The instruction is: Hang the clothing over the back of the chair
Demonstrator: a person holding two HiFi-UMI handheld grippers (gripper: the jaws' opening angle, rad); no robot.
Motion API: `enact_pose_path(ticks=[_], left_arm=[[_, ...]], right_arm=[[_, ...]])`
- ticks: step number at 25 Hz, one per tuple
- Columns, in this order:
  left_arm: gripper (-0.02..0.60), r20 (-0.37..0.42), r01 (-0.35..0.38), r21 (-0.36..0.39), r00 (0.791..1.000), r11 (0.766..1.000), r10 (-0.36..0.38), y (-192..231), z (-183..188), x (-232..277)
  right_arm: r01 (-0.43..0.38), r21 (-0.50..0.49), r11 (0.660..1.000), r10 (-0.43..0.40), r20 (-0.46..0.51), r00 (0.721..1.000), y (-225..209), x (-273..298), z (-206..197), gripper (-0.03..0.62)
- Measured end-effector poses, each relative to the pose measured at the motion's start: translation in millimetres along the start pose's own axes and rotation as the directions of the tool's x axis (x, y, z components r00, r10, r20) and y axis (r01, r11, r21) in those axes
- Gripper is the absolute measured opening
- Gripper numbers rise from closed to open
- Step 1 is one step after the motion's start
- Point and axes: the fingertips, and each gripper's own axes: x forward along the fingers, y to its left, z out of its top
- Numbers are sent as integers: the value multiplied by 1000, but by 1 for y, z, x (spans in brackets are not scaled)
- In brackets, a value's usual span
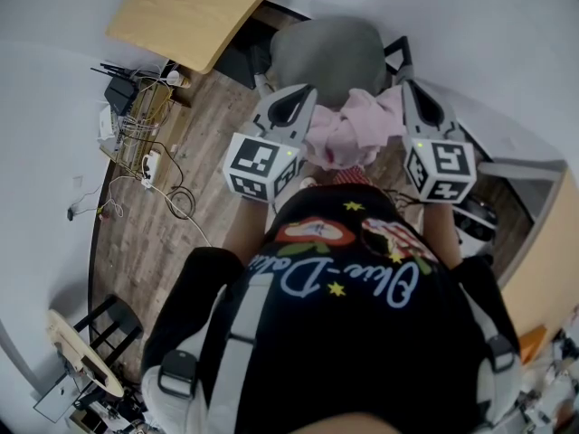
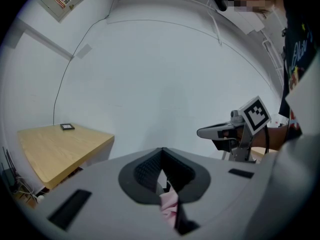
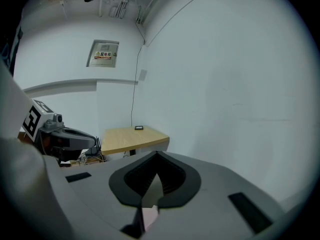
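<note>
In the head view a bunched pink garment [image 1: 348, 134] hangs between my two grippers, in front of my chest. My left gripper [image 1: 301, 98] is shut on its left edge, and my right gripper [image 1: 409, 93] is shut on its right edge. Just beyond and below them stands the grey chair [image 1: 326, 51]. A fold of pink cloth [image 2: 169, 204] shows in the left gripper view, pinched in the shut left gripper [image 2: 161, 176]. The right gripper view shows pale pink cloth [image 3: 149, 216] clamped in the shut right gripper [image 3: 152, 181]. Most of the garment is hidden in both gripper views.
A wooden desk [image 1: 190, 12] stands beyond the chair to the left, with a small black object [image 2: 67, 127] on it. Cables and a power strip [image 1: 145, 156] lie on the wood floor by the left wall. A round-topped stool [image 1: 86, 351] is at lower left. White walls are close ahead.
</note>
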Motion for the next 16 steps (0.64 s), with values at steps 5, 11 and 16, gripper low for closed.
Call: enact_pose_path(ticks=[5,11,16], left_arm=[[2,3,2,-5,1000,1000,-2,-1,3,1],[2,3,4,-3,1000,1000,-4,-4,2,3],[2,4,2,-4,1000,1000,-2,-6,1,7]], right_arm=[[7,0,1000,-7,-5,1000,-2,-2,1,0],[8,2,1000,-8,-8,1000,-6,-4,-1,0],[8,0,1000,-8,-12,1000,-10,-3,-4,0]])
